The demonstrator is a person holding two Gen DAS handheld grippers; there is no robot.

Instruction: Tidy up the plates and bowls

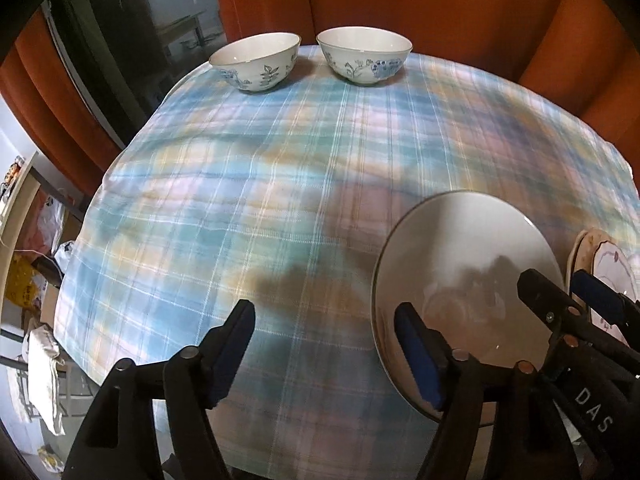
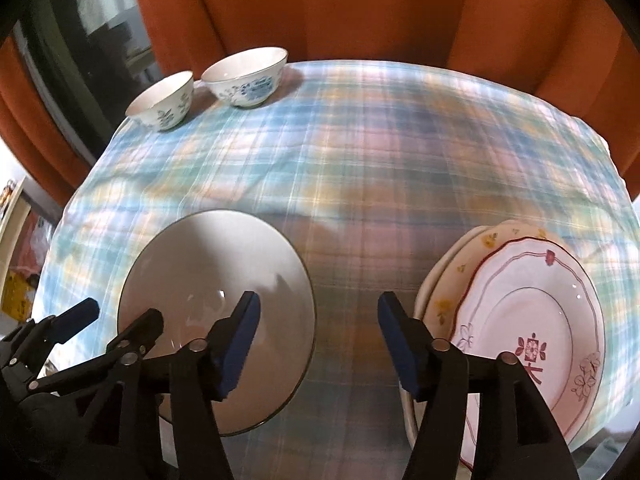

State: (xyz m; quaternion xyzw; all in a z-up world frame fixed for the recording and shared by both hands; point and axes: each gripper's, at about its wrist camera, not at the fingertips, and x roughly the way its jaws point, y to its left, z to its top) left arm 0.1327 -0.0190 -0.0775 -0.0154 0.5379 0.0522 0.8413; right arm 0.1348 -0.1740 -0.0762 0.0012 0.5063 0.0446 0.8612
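A plain white plate (image 1: 468, 264) (image 2: 208, 272) lies flat on the plaid tablecloth (image 1: 280, 184). My left gripper (image 1: 326, 350) hangs open above the cloth, its right finger over the plate's left rim. My right gripper (image 2: 318, 344) is open too, its left finger over the plate's right rim and nothing between its pads. Each gripper shows in the other's view: the right gripper (image 1: 560, 292) and the left gripper (image 2: 116, 320). A stack of patterned plates (image 2: 536, 304) (image 1: 600, 256) sits to the right. Two blue-flowered bowls (image 1: 256, 62) (image 1: 364, 56) stand side by side at the far edge.
Orange curtains (image 2: 340, 12) hang close behind the table. A dark glass door (image 1: 112, 52) is at the far left. Bags and cloths (image 1: 36, 280) clutter the floor beyond the table's left edge.
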